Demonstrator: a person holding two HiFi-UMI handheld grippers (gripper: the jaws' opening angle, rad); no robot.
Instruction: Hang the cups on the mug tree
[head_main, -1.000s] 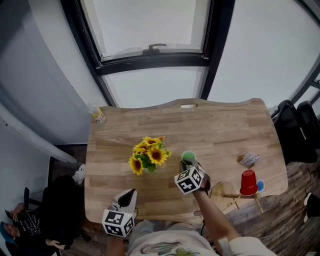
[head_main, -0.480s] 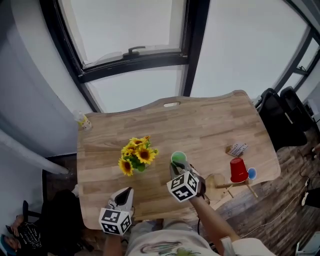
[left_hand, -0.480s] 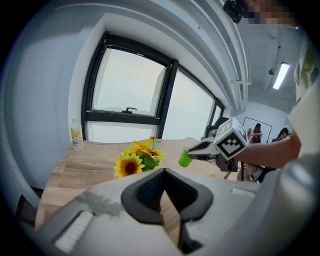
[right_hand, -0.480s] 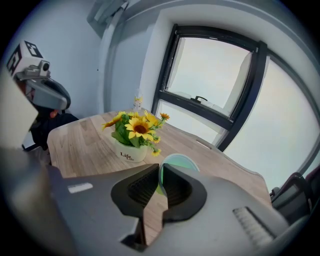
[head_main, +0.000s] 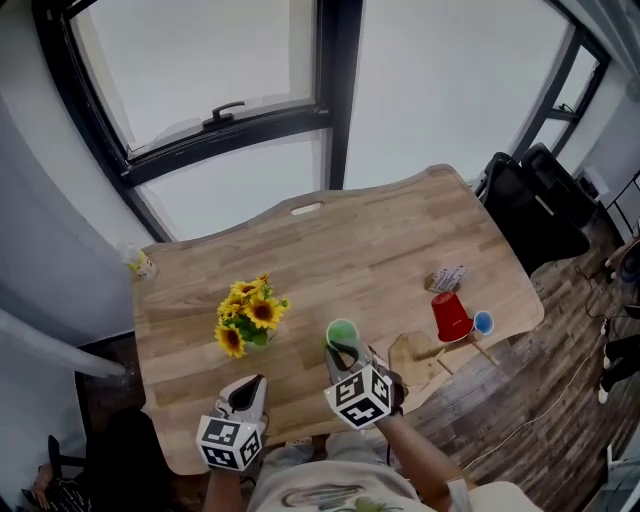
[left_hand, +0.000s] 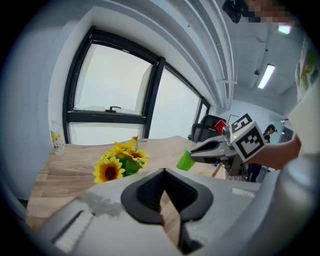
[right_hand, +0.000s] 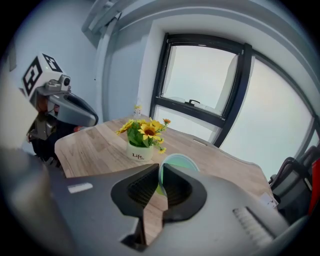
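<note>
My right gripper (head_main: 345, 350) is shut on the rim of a green cup (head_main: 342, 333), held over the front middle of the wooden table (head_main: 380, 250). In the right gripper view the cup's (right_hand: 181, 163) rim sits pinched between the right gripper's (right_hand: 161, 169) jaws. The left gripper view shows the cup (left_hand: 186, 161) tilted and off the tabletop. The wooden mug tree (head_main: 440, 350) lies at the table's front right, with a red cup (head_main: 452, 316) and a blue cup (head_main: 484, 322) on it. My left gripper (head_main: 257, 384) hangs at the front left edge, shut and empty (left_hand: 164, 173).
A pot of sunflowers (head_main: 248, 320) stands left of the green cup. A small bottle (head_main: 140, 263) is at the far left corner. A small printed packet (head_main: 447, 277) lies beyond the red cup. Black chairs (head_main: 530, 195) stand off the right edge.
The head view has swung, so the table now sits turned and further left. The right gripper keeps its hold on the green cup. The left gripper has stayed in place.
</note>
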